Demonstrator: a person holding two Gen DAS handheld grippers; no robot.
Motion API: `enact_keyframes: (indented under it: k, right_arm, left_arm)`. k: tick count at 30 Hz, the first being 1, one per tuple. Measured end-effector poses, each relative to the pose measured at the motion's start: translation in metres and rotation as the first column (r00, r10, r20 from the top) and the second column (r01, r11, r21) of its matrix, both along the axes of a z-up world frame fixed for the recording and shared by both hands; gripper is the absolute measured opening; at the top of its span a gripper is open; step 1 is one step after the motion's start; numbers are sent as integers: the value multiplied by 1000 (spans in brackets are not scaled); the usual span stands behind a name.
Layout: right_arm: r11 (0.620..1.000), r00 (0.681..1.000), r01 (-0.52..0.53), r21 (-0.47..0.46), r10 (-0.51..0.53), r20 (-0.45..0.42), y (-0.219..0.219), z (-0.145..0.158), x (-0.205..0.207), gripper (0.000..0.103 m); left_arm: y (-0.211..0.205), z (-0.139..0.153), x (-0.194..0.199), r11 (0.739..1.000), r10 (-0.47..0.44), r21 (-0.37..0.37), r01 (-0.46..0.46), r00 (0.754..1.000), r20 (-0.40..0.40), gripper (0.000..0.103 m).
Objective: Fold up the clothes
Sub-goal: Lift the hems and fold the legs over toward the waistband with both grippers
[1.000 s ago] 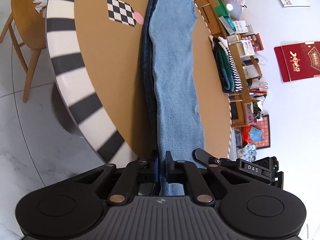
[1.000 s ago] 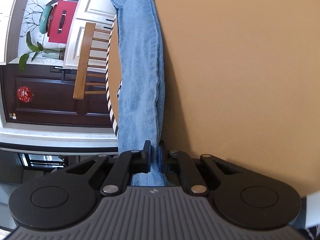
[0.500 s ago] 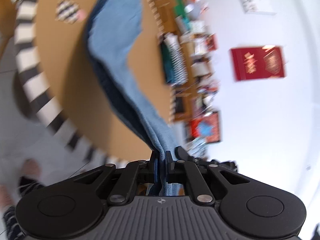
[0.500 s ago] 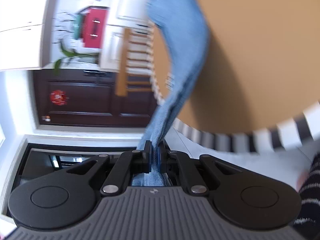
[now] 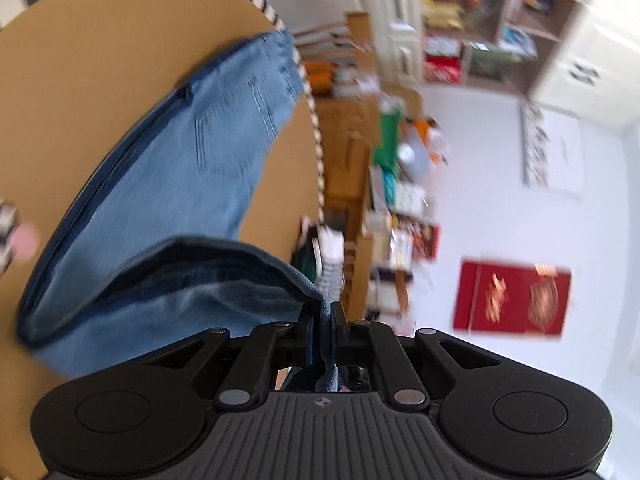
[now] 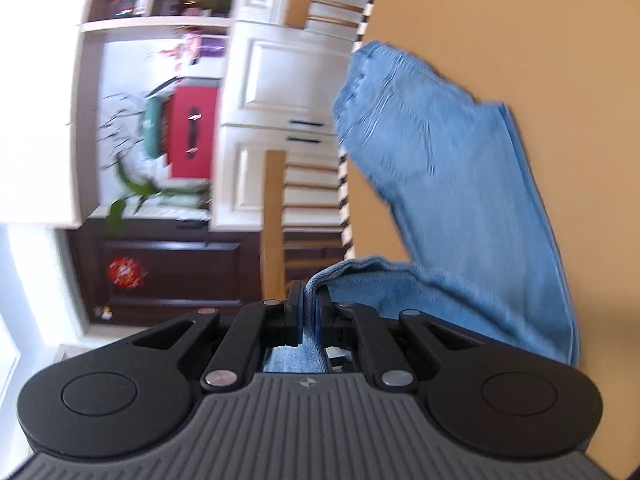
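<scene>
Light blue jeans (image 5: 208,152) lie on the round tan table (image 5: 80,80), waistband toward the far rim. My left gripper (image 5: 325,312) is shut on the hem end of the legs, which curl back over the rest of the jeans in a raised loop. In the right wrist view the jeans (image 6: 460,168) run up the table (image 6: 560,40), and my right gripper (image 6: 309,300) is shut on the other corner of the same hem, held above the cloth. Both views are motion-blurred.
The table has a black-and-white striped rim (image 5: 316,136). Beyond it stand wooden chairs (image 6: 276,216), cluttered shelves (image 5: 400,184), white cabinets (image 6: 280,80), a dark door (image 6: 160,272) and a red poster (image 5: 512,300) on the white wall.
Both grippers have lifted the leg ends off the table edge and carried them toward the waistband. The flat, straight legs now bend into a fold loop.
</scene>
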State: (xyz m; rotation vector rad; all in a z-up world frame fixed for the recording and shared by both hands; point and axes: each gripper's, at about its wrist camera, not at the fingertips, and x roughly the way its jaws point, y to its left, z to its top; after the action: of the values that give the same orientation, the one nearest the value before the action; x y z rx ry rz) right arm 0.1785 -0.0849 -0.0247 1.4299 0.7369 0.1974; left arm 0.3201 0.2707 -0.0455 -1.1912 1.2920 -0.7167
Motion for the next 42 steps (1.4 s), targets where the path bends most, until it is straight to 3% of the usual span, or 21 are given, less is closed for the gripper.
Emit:
enact_keyframes:
  k: [6,8,10,14,17,21,26,28,30,32,33,35,37,38,39,40,41,42]
  right_arm:
    - [999,983,8,40,-1,-182,-31,-53,88,11]
    - [996,968,34,79,-13,-250,-36,-75,105,27]
    - [993,958,65,96,-36,-283,-36,-89,116,33]
    - [995,972,83,56,-68,-224,-37,-93,136,21]
    - [997,972,77,25,-69,-226,-32,-96,151,20]
    - [993,966,107,47,-92,-241,-32,-108,156,12]
    - [981,956,181,64,-160,-247,-42,-105,167,9]
    - [975,946,215,59,-193,-261,-46,-104,177,9]
    - [967,935,248,52,-225,-275,-50,-103,186,14]
    - [948,909,311,64,-278,-312,-52,-111,191,36]
    - [939,904,338,69,-303,-303,-54,-113,190,39]
    - [926,904,375,43,-356,-236,-62,-103,185,45]
    - [916,907,397,-48,-400,-131,-71,-83,178,46]
    - [921,925,364,-137,-375,-63,-70,-70,179,43]
    - [916,944,320,-240,-329,3,-69,-56,181,41]
    - [900,968,248,-358,-247,49,-61,-42,186,31]
    - [869,986,168,-466,-154,68,-47,-33,193,17]
    - [820,996,90,-565,-59,74,-31,-24,201,14]
  left_arm:
    - [-39,-54,91,994,89,77,-77,982,-168,16]
    - [-47,-81,116,987,131,119,-106,966,-221,23]
    - [-54,-99,135,984,147,139,-114,956,-256,24]
    - [-69,-117,169,988,118,127,-88,961,-251,24]
    - [-78,-129,185,991,69,126,-38,965,-254,24]
    - [-75,-150,196,995,60,92,-32,945,-322,24]
    - [-78,-140,216,998,53,-10,-58,958,-283,23]
    - [-85,-139,232,998,55,4,-56,960,-274,25]
    - [-86,-149,243,996,91,40,-82,945,-315,30]
    - [-80,-159,247,991,132,47,-123,917,-377,30]
    - [-77,-162,248,991,136,33,-133,912,-388,31]
    - [-69,-155,252,990,138,33,-135,930,-340,31]
    - [-56,-133,256,989,144,72,-132,969,-202,32]
    - [-50,-117,258,986,142,105,-132,985,-96,33]
    - [-47,-98,260,981,133,139,-136,991,30,36]
    - [-46,-81,261,977,117,159,-139,983,138,37]
    - [-54,-69,259,979,81,167,-118,974,213,37]
    - [-65,-62,258,981,32,174,-82,961,275,37]
